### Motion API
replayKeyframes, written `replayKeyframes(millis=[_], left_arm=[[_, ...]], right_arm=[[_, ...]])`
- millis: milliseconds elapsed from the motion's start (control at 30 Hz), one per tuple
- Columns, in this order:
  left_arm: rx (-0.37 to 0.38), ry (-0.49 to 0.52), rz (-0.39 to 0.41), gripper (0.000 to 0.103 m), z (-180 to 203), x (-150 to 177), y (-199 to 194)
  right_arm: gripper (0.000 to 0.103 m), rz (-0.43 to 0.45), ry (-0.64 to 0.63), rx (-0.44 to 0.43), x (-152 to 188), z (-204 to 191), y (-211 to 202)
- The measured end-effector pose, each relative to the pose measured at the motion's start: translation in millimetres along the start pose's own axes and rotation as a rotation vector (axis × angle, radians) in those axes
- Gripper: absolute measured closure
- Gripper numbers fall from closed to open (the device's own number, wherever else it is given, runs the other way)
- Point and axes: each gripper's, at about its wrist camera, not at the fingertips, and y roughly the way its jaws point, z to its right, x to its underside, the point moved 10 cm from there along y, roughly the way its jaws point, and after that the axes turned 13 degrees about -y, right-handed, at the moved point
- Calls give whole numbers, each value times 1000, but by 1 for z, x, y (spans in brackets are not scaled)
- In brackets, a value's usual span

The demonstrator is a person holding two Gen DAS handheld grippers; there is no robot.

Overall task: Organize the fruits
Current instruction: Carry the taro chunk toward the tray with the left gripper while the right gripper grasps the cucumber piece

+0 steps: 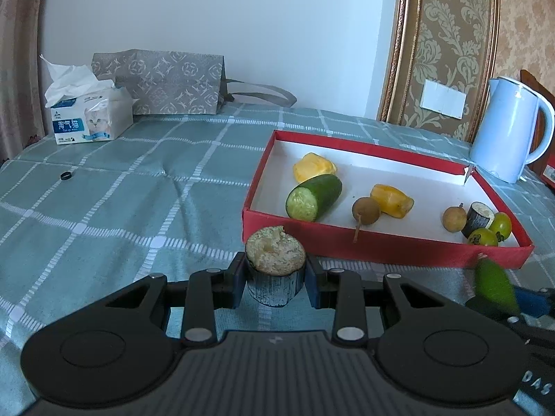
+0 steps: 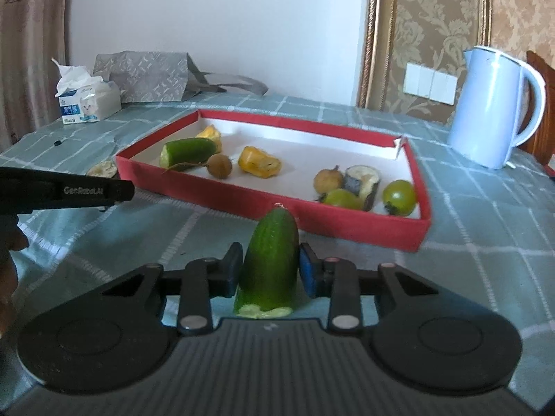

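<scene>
My left gripper (image 1: 275,279) is shut on a dark-skinned sugarcane piece (image 1: 275,267), just short of the red box's (image 1: 381,248) near left corner. My right gripper (image 2: 267,270) is shut on a green cucumber tip piece (image 2: 270,263), in front of the red box (image 2: 347,222); this piece also shows in the left wrist view (image 1: 494,282). Inside the box lie a cucumber half (image 1: 314,197), two yellow fruit pieces (image 1: 314,166), two longans (image 1: 366,209), another sugarcane piece (image 1: 480,218) and two green tomatoes (image 1: 499,225).
A white kettle (image 1: 510,128) stands behind the box's far right corner. A tissue pack (image 1: 90,118) and a grey patterned bag (image 1: 163,81) sit at the back left. A small black ring (image 1: 66,175) lies on the checked green cloth.
</scene>
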Motion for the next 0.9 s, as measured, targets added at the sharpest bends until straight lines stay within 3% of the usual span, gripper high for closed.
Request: replayKeyframes(millis=[500, 900], left_arm=[[-2, 6, -10, 69, -1, 2, 2], [22, -5, 2, 69, 1, 0, -1]], right_arm=[[71, 78, 8, 64, -2, 35, -25], [71, 137, -35, 139, -48, 64, 0]])
